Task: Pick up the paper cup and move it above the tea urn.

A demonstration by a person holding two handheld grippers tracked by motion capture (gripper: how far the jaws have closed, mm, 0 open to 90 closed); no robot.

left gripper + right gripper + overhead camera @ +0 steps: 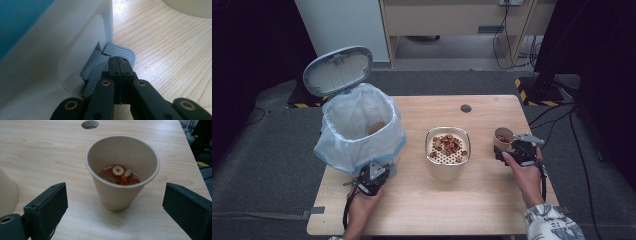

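Our left claw [119, 65] has its two black jaws pressed flat together with nothing between them, and its tip rests on the grey ribbed pedal [120, 51] at the foot of the white pedal bin [62, 50]; in the high view that claw [371, 176] sits just in front of the bin [359, 125], whose lid [338, 70] stands raised behind it (a pale blue-white liner bag is folded over the rim, and something brown lies inside). Our right claw [115, 207] is spread wide, its jaws standing apart on either side of a paper cup [122, 170] without touching it. The cup stands upright on the wooden bench [45, 150] and holds a little reddish liquid with red pieces and a pale round slice in it. From above, we see this claw [512, 149] just before the cup [503, 137], near the right edge of the bench [437, 200], with our right hand [524, 172] wrapped round the grip. Between the two claws, at the middle of the bench, stands a cream container [448, 152] topped by a perforated strainer tray on which a heap of reddish-brown pieces lies. Farther back on the bench is a round cable hole [466, 108], well apart from the cup and the container.
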